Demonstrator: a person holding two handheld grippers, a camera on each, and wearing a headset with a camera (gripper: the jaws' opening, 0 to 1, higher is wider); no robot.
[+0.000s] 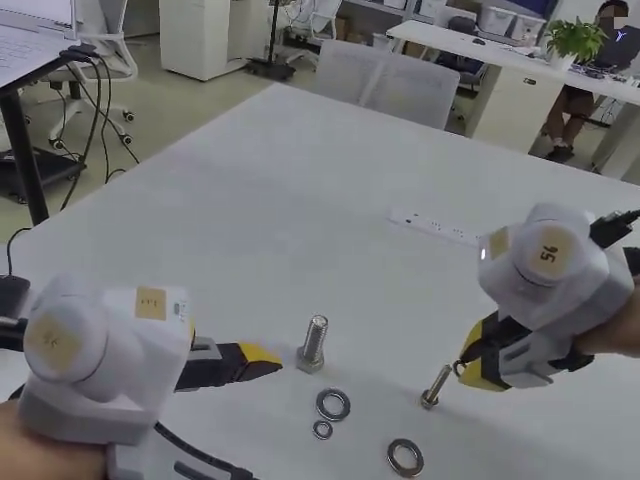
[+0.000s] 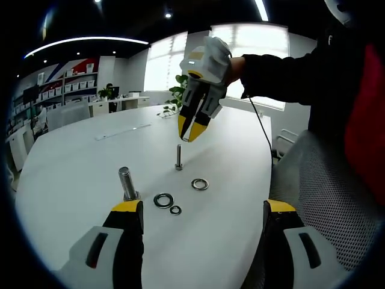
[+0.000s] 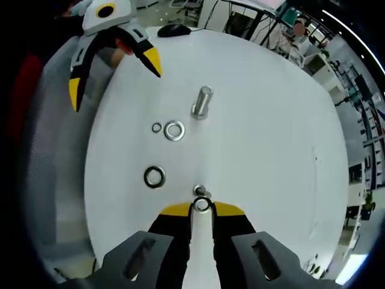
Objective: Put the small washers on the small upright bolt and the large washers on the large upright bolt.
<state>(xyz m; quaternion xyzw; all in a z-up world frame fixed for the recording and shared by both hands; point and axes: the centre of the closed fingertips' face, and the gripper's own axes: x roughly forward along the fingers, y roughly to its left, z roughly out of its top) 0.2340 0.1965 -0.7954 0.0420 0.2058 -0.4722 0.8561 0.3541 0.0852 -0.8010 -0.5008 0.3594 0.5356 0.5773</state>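
Note:
The large bolt [image 1: 313, 343] and the small bolt [image 1: 436, 385] stand upright on the white table [image 1: 300, 200]. In front of them lie a large washer [image 1: 333, 404], a small washer [image 1: 322, 430] and another large washer [image 1: 405, 457]. My right gripper [image 3: 201, 211] is shut on a small washer [image 3: 201, 205], held right over the small bolt's top [image 3: 199, 191]. My left gripper [image 2: 203, 208] is open and holds nothing; one of its yellow fingertips [image 1: 258, 355] sits just left of the large bolt [image 2: 126, 183].
A white power strip [image 1: 435, 227] lies on the table beyond the bolts. Grey chairs [image 1: 400, 85] stand at the table's far edge. A person sits at a desk at the back right, near a potted plant [image 1: 572, 38].

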